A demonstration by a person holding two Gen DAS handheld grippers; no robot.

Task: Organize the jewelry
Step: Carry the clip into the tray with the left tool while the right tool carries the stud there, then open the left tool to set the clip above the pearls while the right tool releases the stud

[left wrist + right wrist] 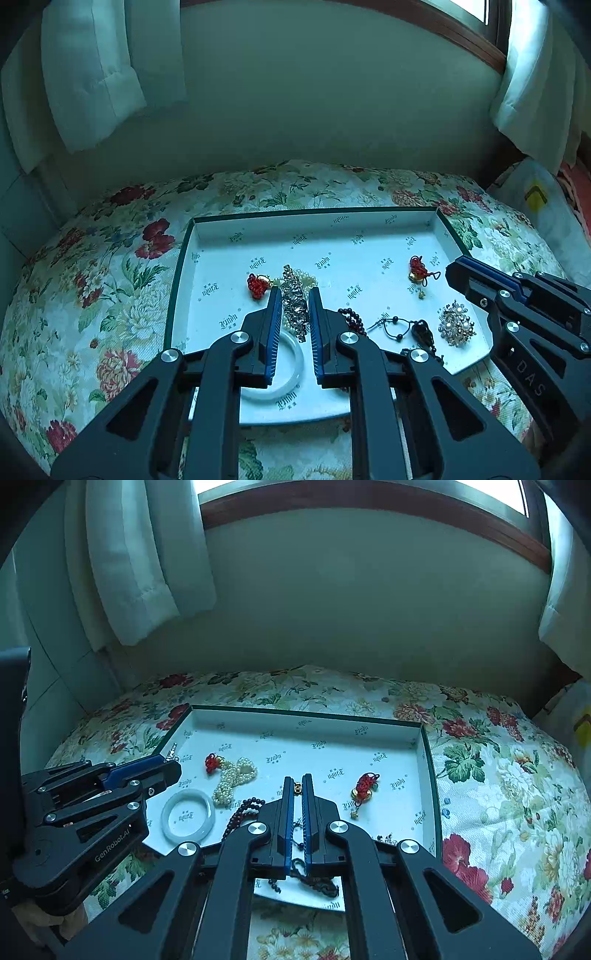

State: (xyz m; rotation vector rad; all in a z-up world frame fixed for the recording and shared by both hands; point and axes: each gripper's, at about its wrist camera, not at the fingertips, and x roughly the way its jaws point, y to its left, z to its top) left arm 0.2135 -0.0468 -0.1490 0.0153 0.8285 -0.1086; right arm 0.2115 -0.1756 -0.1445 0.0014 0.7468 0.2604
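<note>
Rhinestones glitter between the jaws of our left gripper (294,291): a crystal bracelet (294,301) is clamped there, its long axis running straight out along the fingers, the far end pointing toward the back wall of the white box lid (314,221) that serves as our tray. In the right-wrist view only the strip's tip peeks past those jaws. Our right gripper (297,777) is clenched too, pinching a dark cord with a small gold bead (297,787) at the tips; the cord's tasselled end trails below the fingers.

Beneath the bracelet, still lying in the tray, are the pearl strand (232,777), a white bangle (189,814), dark red beads (243,810), two red knot charms (365,784) and, in the left-wrist view, a pearl brooch (456,325). We judge the left hand the nearer to the pearls and the bangle, the right to the charm at the tray's right side.

The tray rests on a floral-print cushioned surface (110,266), which may be a bed or a padded seat. Behind it stand a plain pale wall, white curtains (92,74) and a wood-framed window.
</note>
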